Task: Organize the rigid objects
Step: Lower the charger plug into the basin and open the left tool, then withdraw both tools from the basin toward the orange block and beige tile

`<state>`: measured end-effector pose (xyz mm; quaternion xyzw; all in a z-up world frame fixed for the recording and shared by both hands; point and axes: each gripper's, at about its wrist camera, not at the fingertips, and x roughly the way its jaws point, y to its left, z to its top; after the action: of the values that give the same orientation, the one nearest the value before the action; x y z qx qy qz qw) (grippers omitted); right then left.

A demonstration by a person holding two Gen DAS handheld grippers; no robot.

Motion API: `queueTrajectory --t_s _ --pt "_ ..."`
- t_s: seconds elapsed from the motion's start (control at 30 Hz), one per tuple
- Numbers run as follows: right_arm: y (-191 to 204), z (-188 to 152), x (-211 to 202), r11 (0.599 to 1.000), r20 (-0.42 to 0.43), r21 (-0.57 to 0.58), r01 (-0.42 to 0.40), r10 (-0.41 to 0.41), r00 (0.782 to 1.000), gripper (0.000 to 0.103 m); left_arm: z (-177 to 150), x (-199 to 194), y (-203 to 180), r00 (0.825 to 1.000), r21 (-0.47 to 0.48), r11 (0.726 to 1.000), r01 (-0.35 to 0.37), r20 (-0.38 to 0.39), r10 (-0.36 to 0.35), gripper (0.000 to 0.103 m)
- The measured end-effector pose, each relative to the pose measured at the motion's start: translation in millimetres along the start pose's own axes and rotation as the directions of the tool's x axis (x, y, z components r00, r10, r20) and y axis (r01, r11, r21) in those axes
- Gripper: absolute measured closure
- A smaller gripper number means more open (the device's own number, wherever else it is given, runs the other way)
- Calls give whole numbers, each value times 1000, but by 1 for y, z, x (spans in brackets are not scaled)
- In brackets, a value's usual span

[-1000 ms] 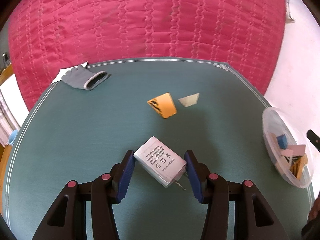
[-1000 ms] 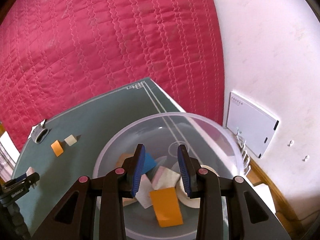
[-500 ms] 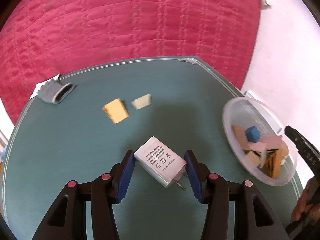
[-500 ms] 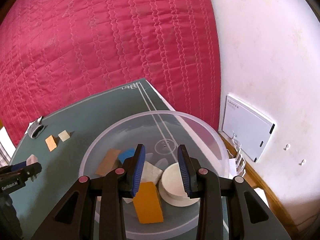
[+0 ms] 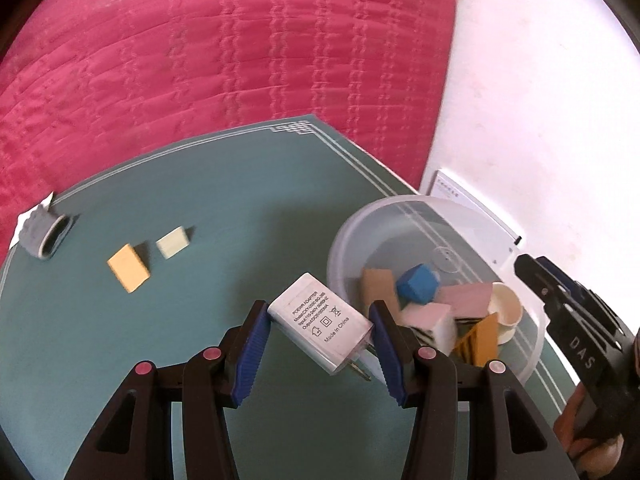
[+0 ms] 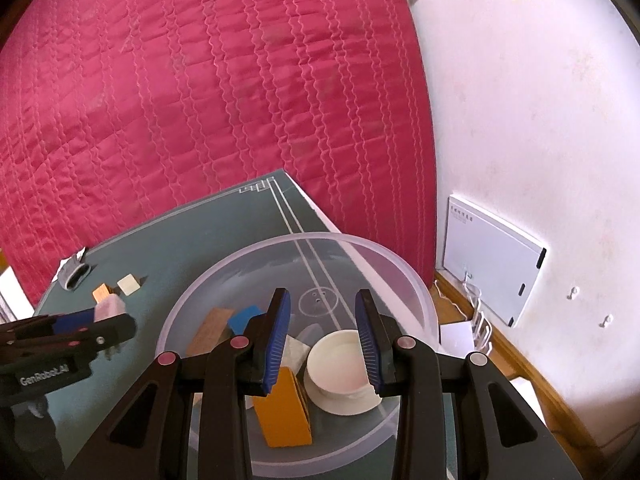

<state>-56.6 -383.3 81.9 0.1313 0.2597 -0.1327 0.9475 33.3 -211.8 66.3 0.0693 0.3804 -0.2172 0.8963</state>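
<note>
A white rectangular plastic power adapter [image 5: 320,322] sits clamped between the blue-padded jaws of the left gripper [image 5: 318,350], above the teal-green table [image 5: 224,200] and just beside the rim of a clear round plastic bowl [image 5: 340,240]. The adapter lies tilted across the jaws, its long axis running diagonally from upper left to lower right in the left wrist view, printed label facing up and its metal prongs pointing to the lower right, toward the right-hand pad. The jaws stand partly apart, each pad pressed against a side of the adapter.

The right gripper [image 6: 322,338] hangs over the bowl's interior, its jaws drawn close together with nothing between them. Below it in the bowl rest a cream-white round cup on a saucer [image 6: 342,372], an orange block [image 6: 282,410], a blue faceted block [image 5: 418,283], a brown wooden block [image 6: 210,330] and pale pink blocks [image 5: 466,300].

Left on the table, well apart from the bowl, are a flat orange block [image 5: 128,268], a cream block [image 5: 172,242] just beside it, and a grey glove [image 5: 42,236] near the far edge. A red quilted cover [image 6: 200,100] fills the background.
</note>
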Motion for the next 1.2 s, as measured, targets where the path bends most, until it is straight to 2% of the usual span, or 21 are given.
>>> queueTrajectory --t_s 0.4,0.43,0.47,0.53,0.9,1.2 --pt "-3 2 -2 1000 -4 20 -3 4 1000 68 13 17 -33 996 84 993 84 -2 -84 49" --pt "-3 2 -2 1000 -5 21 -3 4 1000 68 14 17 -35 996 89 992 92 -1 -92 47" --pt "-3 2 -2 1000 -6 22 -4 4 1000 68 14 18 -36 995 90 991 97 0 -97 39" --pt "-3 2 -3 1000 -6 24 -4 4 1000 68 14 16 -35 995 81 992 92 18 -94 28" --pt "-1 1 -2 1000 -16 21 -5 5 1000 68 9 16 -6 999 19 999 31 27 -32 28" --pt "1 -2 3 1000 -29 14 -9 10 1000 68 2 17 -3 1000 17 1000 10 10 -11 27"
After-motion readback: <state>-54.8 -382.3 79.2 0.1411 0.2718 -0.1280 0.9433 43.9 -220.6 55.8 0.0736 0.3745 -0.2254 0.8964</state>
